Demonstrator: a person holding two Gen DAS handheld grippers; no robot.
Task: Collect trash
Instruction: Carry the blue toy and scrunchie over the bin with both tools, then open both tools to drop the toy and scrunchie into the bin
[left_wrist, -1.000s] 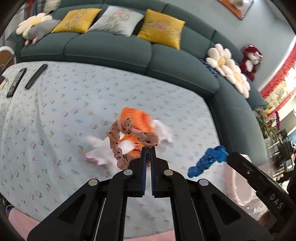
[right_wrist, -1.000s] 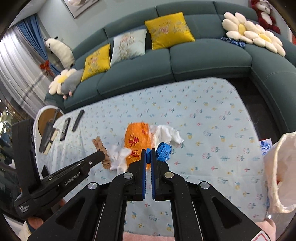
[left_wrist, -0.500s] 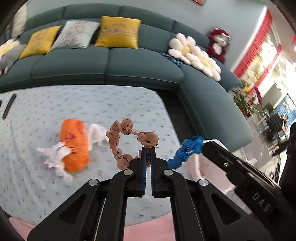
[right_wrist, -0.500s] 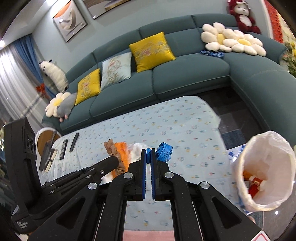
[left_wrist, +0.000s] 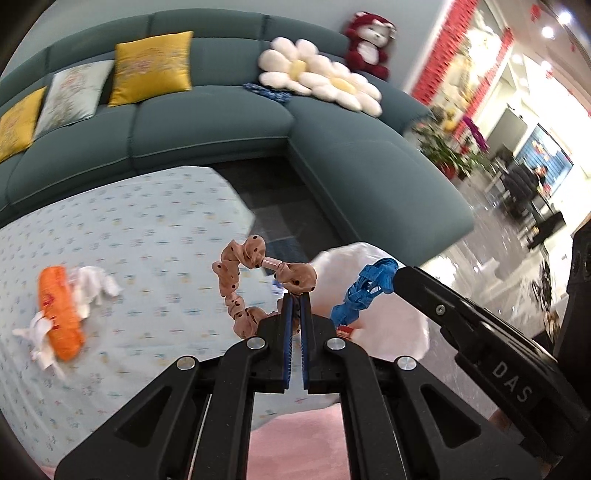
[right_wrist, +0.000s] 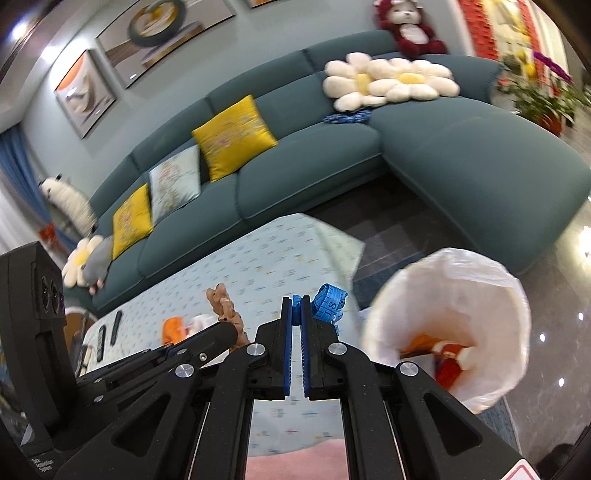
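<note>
**Blue tape and tan scrunchie carried toward the white bag**

Tan polka-dot fabric fills the middle of the left wrist view: a scrunchie (left_wrist: 255, 284) hangs as an open loop from the left gripper (left_wrist: 295, 299), whose blue-padded jaws are pressed together on a fold of it. The loop is in the air above the edge of the patterned table cloth (left_wrist: 147, 236). Just to its right, the right gripper (left_wrist: 397, 277) reaches in holding a crumpled blue measuring tape (left_wrist: 364, 295), with the white trash bag (left_wrist: 399, 332) behind and below both items. Back on the cloth, well apart, an orange wrapper (left_wrist: 61, 314) lies touching some crumpled white tissues (left_wrist: 92, 286); these are not yet collected.

From the right wrist view, the right gripper's (right_wrist: 295, 300) jaws are closed nearly flat, pinching the tape (right_wrist: 329, 297), which bulges out to the right of the tips. The bag's mouth (right_wrist: 448, 321) gapes to the right and lower, with red and orange rubbish already inside. The left gripper (right_wrist: 221, 334) shows at lower left with the scrunchie (right_wrist: 225, 306) above it.

The risks, as I judge them: neither item seems to be squarely over the opening, so letting go now could drop one on the floor or the bag's rim. The thin bag looks floppy, and a knock from either tool could collapse its mouth. The tape may uncoil and snag the pads, and the two tools are close enough to collide.
</note>
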